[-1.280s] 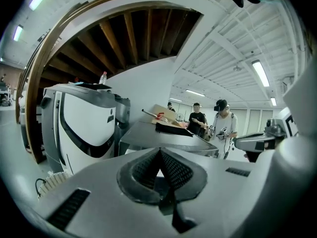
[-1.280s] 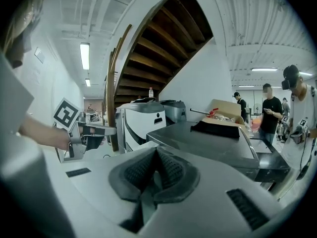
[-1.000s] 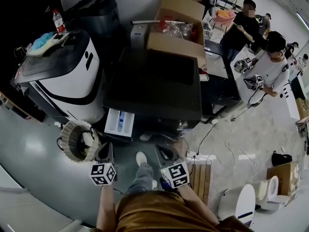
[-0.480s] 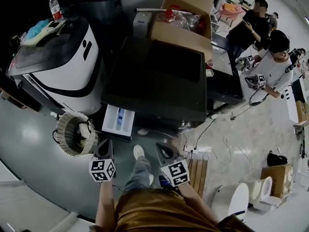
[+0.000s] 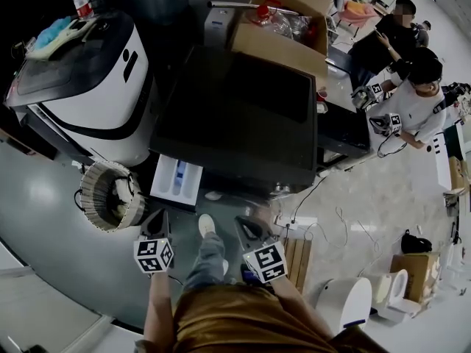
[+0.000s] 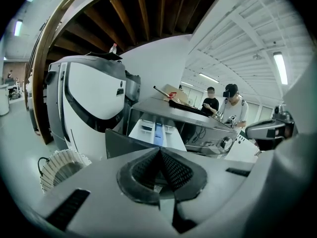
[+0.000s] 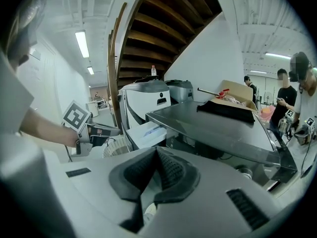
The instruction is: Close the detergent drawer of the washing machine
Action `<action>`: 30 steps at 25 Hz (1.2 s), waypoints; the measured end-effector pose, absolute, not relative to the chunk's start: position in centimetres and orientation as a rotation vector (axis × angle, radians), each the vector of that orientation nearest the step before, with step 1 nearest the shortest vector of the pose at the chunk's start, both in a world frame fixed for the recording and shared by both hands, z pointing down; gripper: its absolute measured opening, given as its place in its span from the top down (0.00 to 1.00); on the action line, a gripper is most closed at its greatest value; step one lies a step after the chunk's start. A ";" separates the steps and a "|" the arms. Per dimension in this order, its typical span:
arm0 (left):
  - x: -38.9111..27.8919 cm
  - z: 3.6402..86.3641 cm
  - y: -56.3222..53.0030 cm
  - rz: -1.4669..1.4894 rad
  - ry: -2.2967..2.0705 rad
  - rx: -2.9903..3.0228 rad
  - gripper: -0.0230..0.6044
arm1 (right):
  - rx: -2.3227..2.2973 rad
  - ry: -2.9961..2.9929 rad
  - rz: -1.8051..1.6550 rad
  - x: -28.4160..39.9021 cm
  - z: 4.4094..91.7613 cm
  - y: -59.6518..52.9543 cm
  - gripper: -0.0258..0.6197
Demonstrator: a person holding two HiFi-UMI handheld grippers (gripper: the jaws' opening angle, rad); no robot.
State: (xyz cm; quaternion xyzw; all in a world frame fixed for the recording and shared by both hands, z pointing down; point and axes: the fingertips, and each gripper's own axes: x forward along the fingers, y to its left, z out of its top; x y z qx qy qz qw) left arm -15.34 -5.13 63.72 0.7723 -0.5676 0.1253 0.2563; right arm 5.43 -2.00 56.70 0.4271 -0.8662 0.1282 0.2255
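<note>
The dark-topped washing machine (image 5: 235, 116) stands in front of me. Its white detergent drawer (image 5: 176, 182) is pulled out at the front left, with a blue insert showing. The left gripper view shows the drawer (image 6: 156, 132) ahead beyond the jaws; the right gripper view shows the drawer (image 7: 146, 131) to the left. My left gripper (image 5: 156, 218) hovers just short of the drawer front, shut and holding nothing. My right gripper (image 5: 246, 226) is level with it to the right, also shut and holding nothing. Neither touches the machine.
A white appliance (image 5: 96, 79) stands left of the washer, with a woven basket (image 5: 110, 195) at its foot. A cardboard box (image 5: 283, 28) sits behind the washer. A power strip and cables (image 5: 294, 230) lie on the floor at the right. People (image 5: 412, 101) stand at the far right.
The head view has drifted a little, so the washer and basket sit slightly higher and further left. Both grippers stay shut, in about the same place before the drawer.
</note>
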 end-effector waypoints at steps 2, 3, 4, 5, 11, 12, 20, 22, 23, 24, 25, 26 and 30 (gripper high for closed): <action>-15.4 63.9 -5.3 0.344 -1.540 2.094 0.92 | 1.182 -2.382 0.355 5.7 56.7 -2.3 0.94; -15.3 64.0 -5.4 0.350 -1.538 2.096 0.93 | 1.186 -2.378 0.357 5.9 56.8 -2.4 0.94; -15.3 64.1 -5.5 0.360 -1.534 2.102 0.92 | 1.190 -2.373 0.358 6.1 56.9 -2.6 0.94; -15.3 64.2 -5.6 0.372 -1.531 2.109 0.92 | 1.196 -2.369 0.357 6.3 57.1 -2.8 0.94; -15.6 64.6 -6.4 0.395 -1.521 2.109 0.92 | 1.193 -2.363 0.357 6.3 57.6 -3.6 0.94; -15.6 64.7 -6.5 0.396 -1.520 2.107 0.92 | 1.190 -2.366 0.362 6.0 57.7 -3.7 0.94; -15.4 64.8 -6.6 0.412 -1.506 2.113 0.92 | 1.161 -2.385 0.361 4.8 57.8 -4.2 0.94; -15.4 64.8 -6.6 0.411 -1.507 2.107 0.93 | 1.163 -2.383 0.360 5.0 58.0 -4.3 0.94; -15.4 64.8 -6.6 0.413 -1.507 2.104 0.93 | 1.164 -2.380 0.364 5.1 58.1 -4.4 0.94; -15.4 64.8 -6.7 0.415 -1.506 2.102 0.92 | 1.164 -2.378 0.368 5.1 58.2 -4.4 0.94; -15.4 64.9 -6.7 0.416 -1.504 2.101 0.92 | 1.164 -2.376 0.372 5.2 58.2 -4.4 0.94; -15.4 64.9 -6.7 0.417 -1.503 2.100 0.92 | 1.165 -2.375 0.375 5.2 58.3 -4.4 0.94; -15.5 64.9 -6.7 0.424 -1.503 2.095 0.92 | 1.167 -2.378 0.382 5.1 58.4 -4.5 0.94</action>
